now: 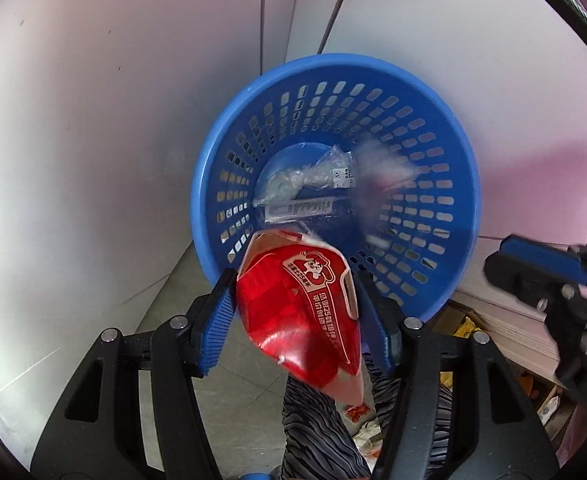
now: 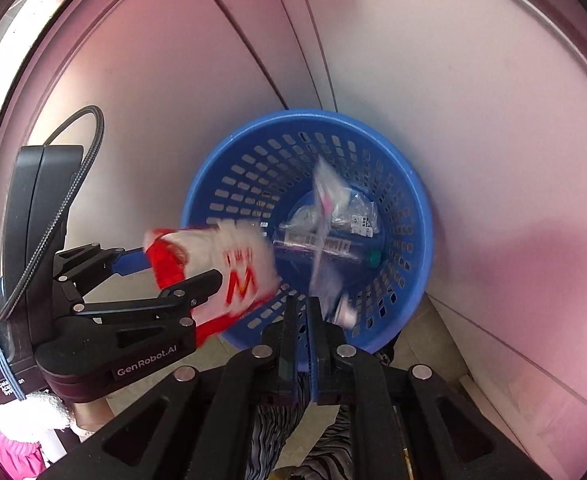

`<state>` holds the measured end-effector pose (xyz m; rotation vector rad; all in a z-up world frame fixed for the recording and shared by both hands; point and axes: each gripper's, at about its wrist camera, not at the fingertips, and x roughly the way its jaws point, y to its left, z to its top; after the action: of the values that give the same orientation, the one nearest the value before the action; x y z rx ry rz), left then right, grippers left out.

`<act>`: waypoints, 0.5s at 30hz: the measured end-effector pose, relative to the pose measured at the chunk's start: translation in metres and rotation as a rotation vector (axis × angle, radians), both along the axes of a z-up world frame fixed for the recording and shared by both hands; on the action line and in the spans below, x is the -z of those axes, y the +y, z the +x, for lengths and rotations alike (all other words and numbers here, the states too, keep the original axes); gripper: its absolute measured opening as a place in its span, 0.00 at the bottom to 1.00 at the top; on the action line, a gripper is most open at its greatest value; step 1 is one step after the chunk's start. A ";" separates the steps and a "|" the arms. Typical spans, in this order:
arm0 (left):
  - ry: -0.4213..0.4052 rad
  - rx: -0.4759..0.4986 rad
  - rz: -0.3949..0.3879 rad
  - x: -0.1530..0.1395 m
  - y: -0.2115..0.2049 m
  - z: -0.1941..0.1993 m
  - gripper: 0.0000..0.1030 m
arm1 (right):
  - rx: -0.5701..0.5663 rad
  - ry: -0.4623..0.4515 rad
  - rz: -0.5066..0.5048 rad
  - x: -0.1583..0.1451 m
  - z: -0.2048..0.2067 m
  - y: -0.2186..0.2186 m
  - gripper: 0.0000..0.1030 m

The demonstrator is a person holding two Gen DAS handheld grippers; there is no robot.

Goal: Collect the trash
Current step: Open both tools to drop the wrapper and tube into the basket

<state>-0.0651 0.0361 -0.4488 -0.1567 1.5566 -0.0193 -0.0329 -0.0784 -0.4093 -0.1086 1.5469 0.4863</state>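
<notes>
Left gripper (image 1: 293,304) pinches the red packet (image 1: 305,312) over the basket's near rim (image 1: 213,264), so releasing risks it spilling outside.

Each hand-held gripper is a black frame of angled links with silver round screw heads and blue ribbed pads on its fingers (image 1: 217,312). The left hand-held gripper (image 2: 181,268) bears white "GenRobot.AI" lettering, a tall black housing and a braided black cable (image 2: 59,196). The person wears a white knit glove (image 2: 49,408), a pink sleeve (image 2: 5,448) and zebra-striped trousers (image 1: 317,432).
</notes>
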 end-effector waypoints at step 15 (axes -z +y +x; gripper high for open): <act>-0.040 -0.012 0.017 -0.021 0.012 0.006 0.72 | 0.010 -0.016 0.020 -0.015 0.005 -0.011 0.30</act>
<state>-0.0593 0.0482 -0.4276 -0.1509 1.5157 0.0003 -0.0280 -0.0895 -0.3944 -0.0891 1.5262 0.4919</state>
